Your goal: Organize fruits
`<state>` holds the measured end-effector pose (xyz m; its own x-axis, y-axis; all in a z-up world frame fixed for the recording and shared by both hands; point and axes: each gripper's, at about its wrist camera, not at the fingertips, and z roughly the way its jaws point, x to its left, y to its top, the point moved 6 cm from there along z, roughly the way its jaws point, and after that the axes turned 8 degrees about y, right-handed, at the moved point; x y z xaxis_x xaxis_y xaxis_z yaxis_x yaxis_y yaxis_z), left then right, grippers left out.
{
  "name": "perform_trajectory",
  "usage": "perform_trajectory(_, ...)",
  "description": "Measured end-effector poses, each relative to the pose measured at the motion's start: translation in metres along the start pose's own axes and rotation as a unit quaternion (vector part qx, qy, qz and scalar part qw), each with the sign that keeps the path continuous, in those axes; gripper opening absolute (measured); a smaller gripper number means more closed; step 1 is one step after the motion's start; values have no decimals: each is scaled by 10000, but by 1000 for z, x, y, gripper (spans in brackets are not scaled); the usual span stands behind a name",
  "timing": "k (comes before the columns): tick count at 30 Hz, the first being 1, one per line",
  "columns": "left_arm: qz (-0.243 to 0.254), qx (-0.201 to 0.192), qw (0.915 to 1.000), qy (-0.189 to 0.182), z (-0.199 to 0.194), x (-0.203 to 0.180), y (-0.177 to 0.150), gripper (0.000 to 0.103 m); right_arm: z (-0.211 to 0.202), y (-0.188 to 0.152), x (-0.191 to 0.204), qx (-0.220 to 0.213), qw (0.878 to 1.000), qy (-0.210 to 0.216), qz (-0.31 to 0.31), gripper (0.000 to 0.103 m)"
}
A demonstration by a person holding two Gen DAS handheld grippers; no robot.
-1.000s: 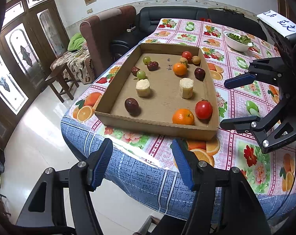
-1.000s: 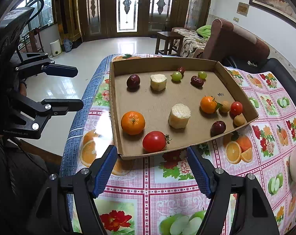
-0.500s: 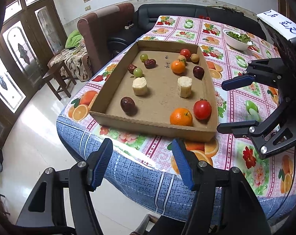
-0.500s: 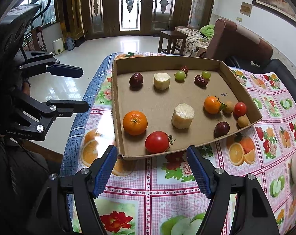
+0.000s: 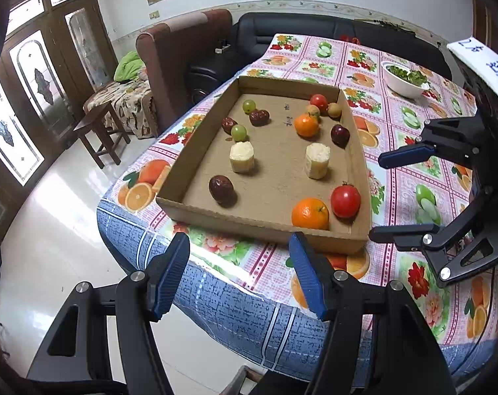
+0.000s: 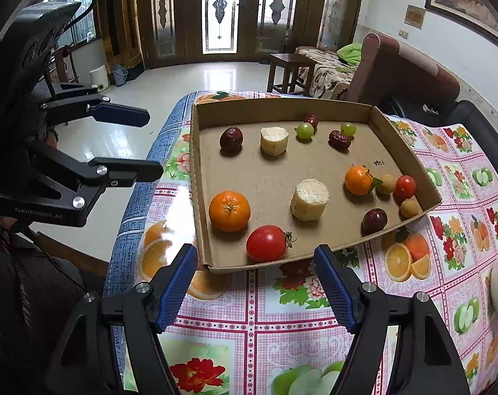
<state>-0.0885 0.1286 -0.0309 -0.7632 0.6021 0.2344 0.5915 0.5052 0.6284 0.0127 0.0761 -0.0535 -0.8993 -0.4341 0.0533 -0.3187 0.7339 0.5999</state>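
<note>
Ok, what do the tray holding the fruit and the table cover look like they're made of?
The tray looks like plain brown cardboard: matte, with raw cut edges and folded-up walls, handwriting inked on its floor. The table cover looks like glossy plastic or oilcloth, judging by the window glare on its printed fruit pattern; the exact material is unclear.

Left gripper tilted down, jaws apart, nothing between pads, hovering just short of cardboard tray near edge, over table corner. Right gripper tilted down, jaws apart, empty, fingertips either side of tray's near corner, not touching it. Both grippers side by side, well apart.
</note>
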Motion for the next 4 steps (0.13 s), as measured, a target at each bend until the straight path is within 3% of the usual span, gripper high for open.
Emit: perform_trajectory(4, -61, 10, 10000, -28, 0, 3, 2, 62, 0, 0, 0, 4, 10000, -7, 22, 75)
